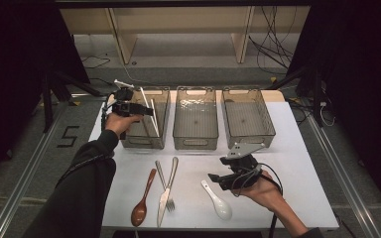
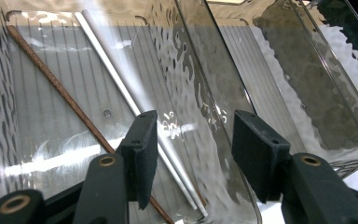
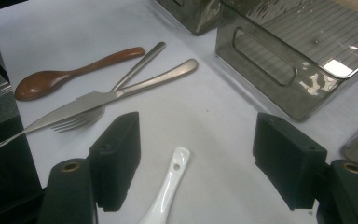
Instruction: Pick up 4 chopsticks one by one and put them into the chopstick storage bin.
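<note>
Left tongs (image 2: pixel 193 154) released over left bin (image 1: pixel 129 139) – white chopsticks (image 2: pixel 121 88) inside; right tongs (image 3: pixel 196 158) wide, empty – above white spoon (image 3: pixel 168 186)

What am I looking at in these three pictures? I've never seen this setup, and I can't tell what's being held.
A person holds a two-jaw tool in each hand. The overhead picture looks down on a white table; the other two come from cameras riding on each tool.

The left gripper hovers over the left bin, jaws open. Below it in that bin lie white chopsticks and a brown stick.

The right gripper is open above a white ceramic spoon, holding nothing.

Also on the table: a wooden spoon, a knife crossed over a fork, and two more clear bins.
</note>
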{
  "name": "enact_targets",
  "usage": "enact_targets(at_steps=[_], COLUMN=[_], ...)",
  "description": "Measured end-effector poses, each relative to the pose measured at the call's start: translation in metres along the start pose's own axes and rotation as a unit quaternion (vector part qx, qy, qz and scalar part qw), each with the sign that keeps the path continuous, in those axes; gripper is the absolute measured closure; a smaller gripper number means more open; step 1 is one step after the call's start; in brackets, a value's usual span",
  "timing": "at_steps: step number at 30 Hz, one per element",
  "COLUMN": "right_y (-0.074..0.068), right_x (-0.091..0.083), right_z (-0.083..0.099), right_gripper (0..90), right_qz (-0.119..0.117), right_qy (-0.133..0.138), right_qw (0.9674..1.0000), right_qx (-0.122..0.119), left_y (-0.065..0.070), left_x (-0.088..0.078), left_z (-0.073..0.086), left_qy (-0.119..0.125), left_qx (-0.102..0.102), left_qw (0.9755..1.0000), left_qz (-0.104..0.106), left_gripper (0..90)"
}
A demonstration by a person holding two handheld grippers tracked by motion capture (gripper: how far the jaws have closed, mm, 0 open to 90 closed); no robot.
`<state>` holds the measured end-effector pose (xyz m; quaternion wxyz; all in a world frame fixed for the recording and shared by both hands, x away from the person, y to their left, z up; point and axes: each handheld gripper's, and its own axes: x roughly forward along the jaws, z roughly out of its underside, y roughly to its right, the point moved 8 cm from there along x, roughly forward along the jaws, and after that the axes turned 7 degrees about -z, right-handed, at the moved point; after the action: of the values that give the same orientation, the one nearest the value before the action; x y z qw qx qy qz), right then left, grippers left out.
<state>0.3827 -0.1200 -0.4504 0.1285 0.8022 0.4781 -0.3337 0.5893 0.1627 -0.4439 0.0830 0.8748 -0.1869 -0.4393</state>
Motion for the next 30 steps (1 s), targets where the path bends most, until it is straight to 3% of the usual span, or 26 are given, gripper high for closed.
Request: enact_targets(at_steps=[4,8,17,22,26,30], right_y=[0.000,0.000,0.000,0.001,0.002,0.001], right_x=[0.000,0.000,0.002,0.002,0.002,0.001], right_z=[0.000,0.001,0.002,0.002,0.002,0.000], right_gripper=[33.0,33.0,32.5,32.3,32.1,31.7], right_qz=[0.000,0.000,0.002,0.003,0.004,0.005], right_qy=[0.001,-0.001,-0.010,-0.009,-0.006,-0.002], right_qw=[1.0000,1.0000,0.9999,0.9999,0.9998,0.9998], right_qx=[0.001,0.002,0.007,0.012,0.016,0.017], left_y=[0.002,0.011,0.038,0.043,0.047,0.054], left_x=[-0.006,-0.020,-0.059,-0.073,-0.078,-0.079], left_z=[0.000,0.001,0.021,0.042,0.057,0.073], left_qy=[0.009,0.028,0.062,0.061,0.056,0.050], left_qx=[-0.002,-0.004,0.051,0.076,0.100,0.121], left_qw=[0.9999,0.9989,0.9938,0.9923,0.9913,0.9890], left_qz=[0.011,0.038,0.076,0.076,0.065,0.069], left_gripper=[42.6,34.1,26.5,22.6,19.7,18.7])
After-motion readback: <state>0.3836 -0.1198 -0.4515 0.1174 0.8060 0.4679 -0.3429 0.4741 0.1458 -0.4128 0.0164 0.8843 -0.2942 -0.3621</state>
